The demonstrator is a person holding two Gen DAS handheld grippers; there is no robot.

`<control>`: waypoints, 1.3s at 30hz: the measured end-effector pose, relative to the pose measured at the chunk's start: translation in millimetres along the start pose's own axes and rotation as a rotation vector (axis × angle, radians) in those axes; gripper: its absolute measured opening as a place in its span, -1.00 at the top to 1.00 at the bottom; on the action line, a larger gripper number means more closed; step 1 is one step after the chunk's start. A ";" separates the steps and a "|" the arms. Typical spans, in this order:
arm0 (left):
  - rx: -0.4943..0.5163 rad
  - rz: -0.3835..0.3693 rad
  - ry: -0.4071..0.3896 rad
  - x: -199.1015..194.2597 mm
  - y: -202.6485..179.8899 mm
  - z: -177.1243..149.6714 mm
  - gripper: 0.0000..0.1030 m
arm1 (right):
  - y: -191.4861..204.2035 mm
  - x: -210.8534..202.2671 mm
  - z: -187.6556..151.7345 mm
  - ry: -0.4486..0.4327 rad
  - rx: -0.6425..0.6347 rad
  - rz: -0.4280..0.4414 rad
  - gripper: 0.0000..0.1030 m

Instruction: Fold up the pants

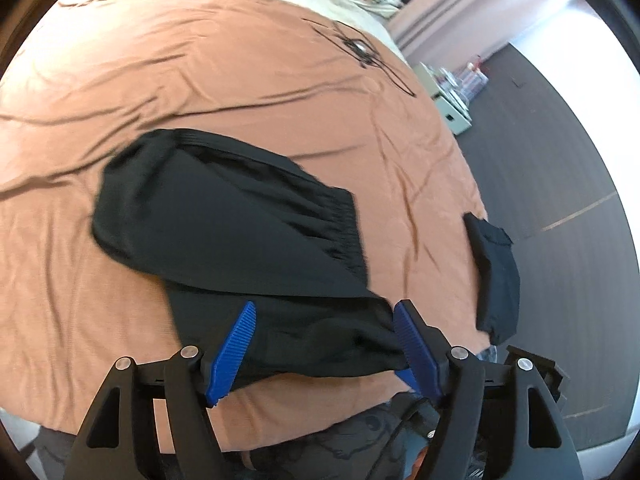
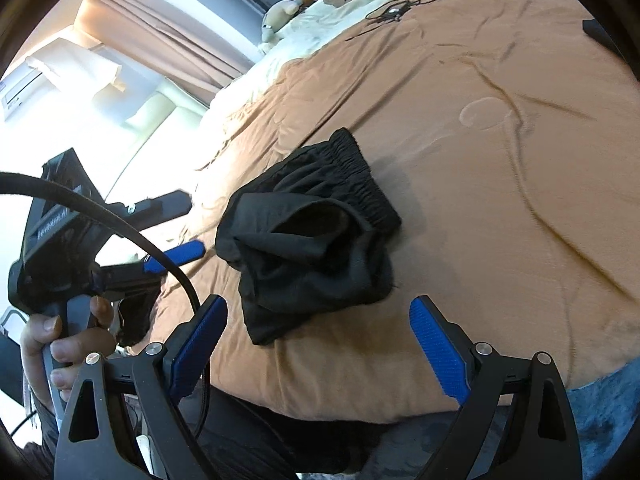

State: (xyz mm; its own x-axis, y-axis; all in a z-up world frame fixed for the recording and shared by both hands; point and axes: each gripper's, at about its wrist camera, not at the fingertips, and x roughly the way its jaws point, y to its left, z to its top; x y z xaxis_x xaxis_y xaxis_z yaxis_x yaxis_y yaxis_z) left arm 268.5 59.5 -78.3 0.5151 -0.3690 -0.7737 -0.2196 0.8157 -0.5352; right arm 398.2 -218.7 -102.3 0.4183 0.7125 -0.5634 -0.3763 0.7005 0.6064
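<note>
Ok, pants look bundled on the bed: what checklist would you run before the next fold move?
1. Left hand-held gripper released: ok, jaws open, black pants lie between them unpinched.
2. Right hand-held gripper free: ok, open, nothing held.
3. Pants folded flat: not ok, bunched, one opening gaping.
4. Elastic waistband findable: ok, exposed on the far side.
5. Second dark garment clear of the pants: ok, apart, near the orange bedspread edge.
6. Black cable out of the way: ok, far up the bed.
</note>
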 end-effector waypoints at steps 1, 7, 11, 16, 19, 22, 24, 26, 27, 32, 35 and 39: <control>-0.009 0.016 -0.005 -2.7 8.2 1.0 -0.43 | -0.8 3.2 2.1 0.004 0.009 0.002 -0.80; -0.041 0.072 -0.014 -15.4 47.1 5.0 -0.43 | 1.4 12.0 16.2 -0.005 0.053 0.025 -0.80; -0.067 0.101 -0.023 -19.9 69.6 9.4 -0.43 | 7.1 19.0 27.6 -0.014 0.059 0.030 -0.80; -0.126 0.112 -0.013 -15.8 99.6 15.7 -0.43 | 19.6 29.8 39.2 -0.020 0.028 -0.001 -0.80; -0.157 0.093 0.001 -6.8 111.0 17.7 -0.47 | 23.5 45.2 44.2 0.019 0.002 -0.061 -0.80; -0.175 0.071 0.015 4.0 114.7 17.7 -0.54 | 21.1 44.5 48.5 0.003 0.018 -0.082 -0.80; -0.189 0.045 0.026 10.7 116.0 17.1 -0.55 | 21.2 36.2 50.9 -0.027 0.031 -0.073 -0.80; -0.201 0.017 0.035 18.2 116.3 16.9 -0.55 | 22.4 30.0 53.3 -0.046 0.020 -0.086 -0.80; -0.203 0.007 0.038 22.1 115.7 17.2 -0.57 | 22.4 30.6 53.1 -0.041 0.014 -0.095 -0.80; -0.242 -0.044 0.057 44.1 115.3 17.1 -0.65 | 17.8 49.4 47.4 0.032 0.007 -0.129 -0.80; -0.272 -0.089 0.076 56.5 114.4 16.1 -0.65 | 14.3 54.7 44.4 0.057 0.015 -0.136 -0.80; -0.264 -0.069 0.053 64.5 111.4 19.5 -0.65 | 11.6 56.7 42.0 0.081 0.005 -0.151 -0.80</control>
State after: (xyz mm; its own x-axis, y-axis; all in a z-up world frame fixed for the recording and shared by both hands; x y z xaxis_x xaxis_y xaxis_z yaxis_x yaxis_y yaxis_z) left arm 293.5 135.3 -181.2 0.4941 -0.4478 -0.7452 -0.3977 0.6458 -0.6518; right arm 452.3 -171.9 -103.6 0.4020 0.6001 -0.6916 -0.3098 0.7999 0.5140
